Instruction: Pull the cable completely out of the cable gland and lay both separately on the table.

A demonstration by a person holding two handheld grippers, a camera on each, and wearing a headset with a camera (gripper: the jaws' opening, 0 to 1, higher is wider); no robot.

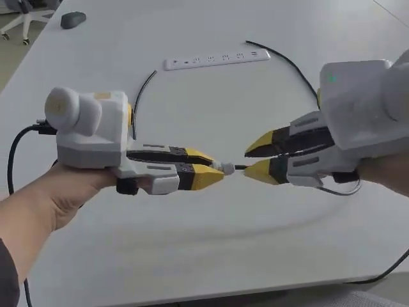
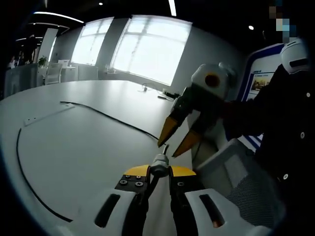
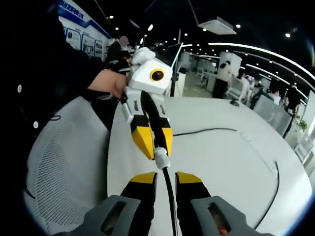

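My left gripper (image 1: 219, 170) is held level over the table, its yellow-tipped jaws shut on a small pale cable gland (image 1: 226, 168). A thin black cable (image 1: 239, 167) leaves the gland and runs straight between the jaws of my right gripper (image 1: 251, 160), which faces it from the right and stands open around the cable. In the left gripper view the gland (image 2: 159, 162) sits between my own tips, with the right gripper (image 2: 169, 148) just beyond. In the right gripper view the cable (image 3: 168, 184) passes between my own jaws up to the gland (image 3: 161, 160) in the left gripper (image 3: 157, 150).
A white power strip (image 1: 217, 59) lies at the back of the white table (image 1: 211, 243), with its black cord (image 1: 287, 64) curving right. A thin black wire (image 1: 143, 89) lies behind the left gripper. A dark object (image 1: 73, 19) sits far left. A mesh chair (image 3: 64, 162) stands at the table's near edge.
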